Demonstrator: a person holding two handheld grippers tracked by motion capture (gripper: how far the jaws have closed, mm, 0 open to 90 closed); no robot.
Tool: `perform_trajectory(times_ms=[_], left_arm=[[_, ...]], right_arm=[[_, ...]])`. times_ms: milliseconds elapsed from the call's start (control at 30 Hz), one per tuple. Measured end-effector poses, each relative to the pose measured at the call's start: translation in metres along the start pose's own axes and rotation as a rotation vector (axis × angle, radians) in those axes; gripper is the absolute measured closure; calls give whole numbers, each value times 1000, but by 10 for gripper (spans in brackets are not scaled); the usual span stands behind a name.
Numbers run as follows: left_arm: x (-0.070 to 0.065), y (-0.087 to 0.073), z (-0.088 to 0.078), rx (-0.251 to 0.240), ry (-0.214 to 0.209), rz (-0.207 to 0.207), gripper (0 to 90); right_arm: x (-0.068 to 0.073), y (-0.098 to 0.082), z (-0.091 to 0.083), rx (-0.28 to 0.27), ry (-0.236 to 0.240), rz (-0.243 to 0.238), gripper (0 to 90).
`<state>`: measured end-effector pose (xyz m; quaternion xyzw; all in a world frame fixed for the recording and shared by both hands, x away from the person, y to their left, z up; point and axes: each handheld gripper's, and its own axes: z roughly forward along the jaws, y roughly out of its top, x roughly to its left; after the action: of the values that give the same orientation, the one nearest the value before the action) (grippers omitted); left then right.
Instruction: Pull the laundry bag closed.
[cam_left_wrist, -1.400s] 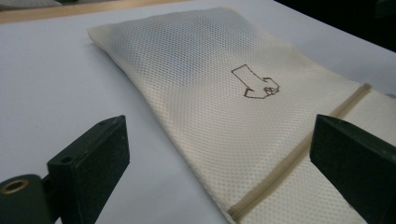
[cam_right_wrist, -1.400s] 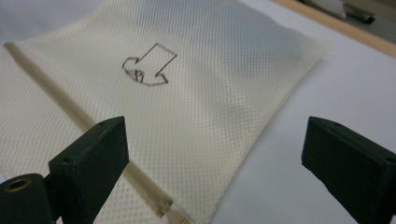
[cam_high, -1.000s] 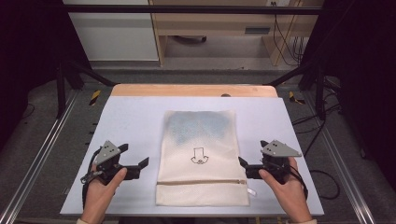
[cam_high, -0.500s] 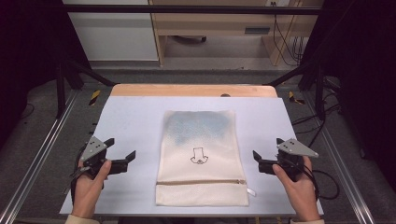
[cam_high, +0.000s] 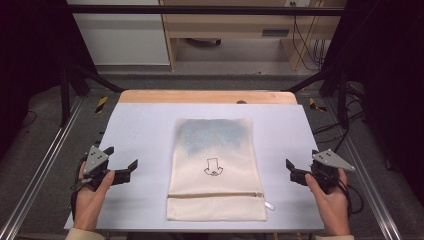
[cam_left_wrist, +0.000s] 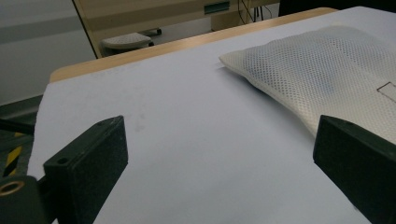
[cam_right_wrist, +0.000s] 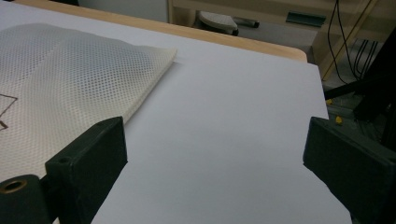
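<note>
A cream mesh bag (cam_high: 216, 150) lies flat in the middle of the pale table (cam_high: 145, 125), with its zipper (cam_high: 215, 195) across the near end. A bluish patch shows through its far half and a small arrow mark sits at its centre. My left gripper (cam_high: 121, 157) stands open to the left of the bag, apart from it and empty. My right gripper (cam_high: 302, 161) stands open to the right of the bag, near the table's right edge. In the left gripper view the bag (cam_left_wrist: 327, 70) lies ahead on the right of my left gripper (cam_left_wrist: 222, 172). In the right gripper view the bag (cam_right_wrist: 70, 70) lies to the left of my right gripper (cam_right_wrist: 217, 168).
A wooden strip (cam_high: 207, 96) runs along the table's far edge. Metal rails (cam_high: 45, 165) flank both sides of the table. Cables (cam_high: 305, 45) and cabinet furniture (cam_high: 225, 25) stand on the floor beyond. Bare table surface lies on both sides of the bag.
Both hands have drawn outward from the bag, the left one leftward and the right one rightward toward the table's edges. The bag has not moved.
</note>
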<state>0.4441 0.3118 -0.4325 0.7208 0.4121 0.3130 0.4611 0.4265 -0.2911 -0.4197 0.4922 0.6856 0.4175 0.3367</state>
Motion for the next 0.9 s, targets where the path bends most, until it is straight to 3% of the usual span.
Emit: perform_trajectory(times_ms=[200,600,900], left_arm=[[8,-6,2,1,24,24,32],[29,-20,4,9,59,23,31],[34,-31,12,37,39,48,29]], right_arm=[[-9,-11,4,10,-15,18,66],[-16,-26,10,2,-47,15,69],[-16,-37,15,3,-52,7,69]])
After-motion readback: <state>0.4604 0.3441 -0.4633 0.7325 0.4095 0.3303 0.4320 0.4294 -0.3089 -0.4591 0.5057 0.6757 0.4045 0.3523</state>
